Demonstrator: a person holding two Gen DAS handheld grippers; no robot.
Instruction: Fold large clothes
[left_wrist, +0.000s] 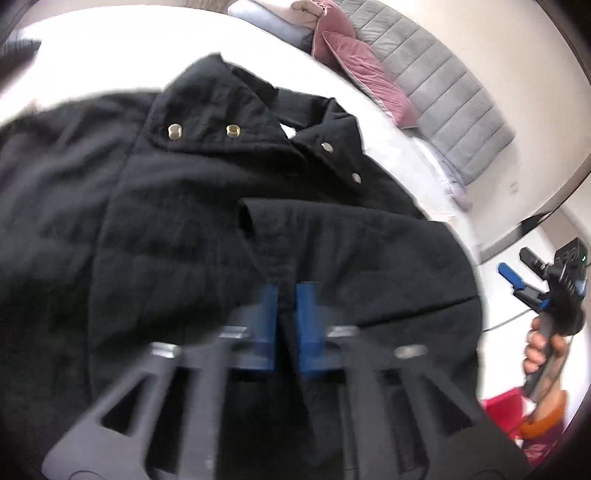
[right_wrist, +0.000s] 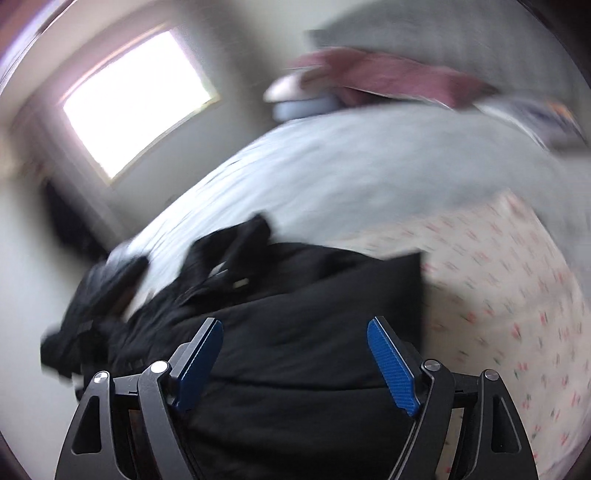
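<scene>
**Left claw pinched on jacket fabric, right claw open above it**

Left wrist view: left claw (left_wrist: 287, 295) at lower centre, blue pads nearly together with a ridge of black cloth caught between them. It's gripping the jacket (left_wrist: 184, 221), which fills the centre and left of the frame, directly under and ahead of the claw. A folded flap edge sits just above the pads. Collar at upper centre, turned open, four round metal snaps (left_wrist: 232, 130) along it. Fabric is matte black, slightly crinkled weave, soft folds. Frame is motion-blurred near the claw.

Right claw (left_wrist: 517, 269) shows at the right edge of the same view, off the jacket, held by a hand (left_wrist: 539, 347); jaws apart, nothing between them.

Right wrist view: right claw (right_wrist: 295, 332) wide open at the bottom of the frame, ribbed blue pads, black metal links. Jacket (right_wrist: 295, 314) lies ahead of and below the pads; contact can't be told. Heavy blur.

Jacket lies on the bed (left_wrist: 129, 48), white sheet. A floral-print cover (right_wrist: 517, 295) is at right in the right wrist view. Pink pillows (left_wrist: 354, 62) and a grey quilted headboard (left_wrist: 443, 85) at upper right.
</scene>
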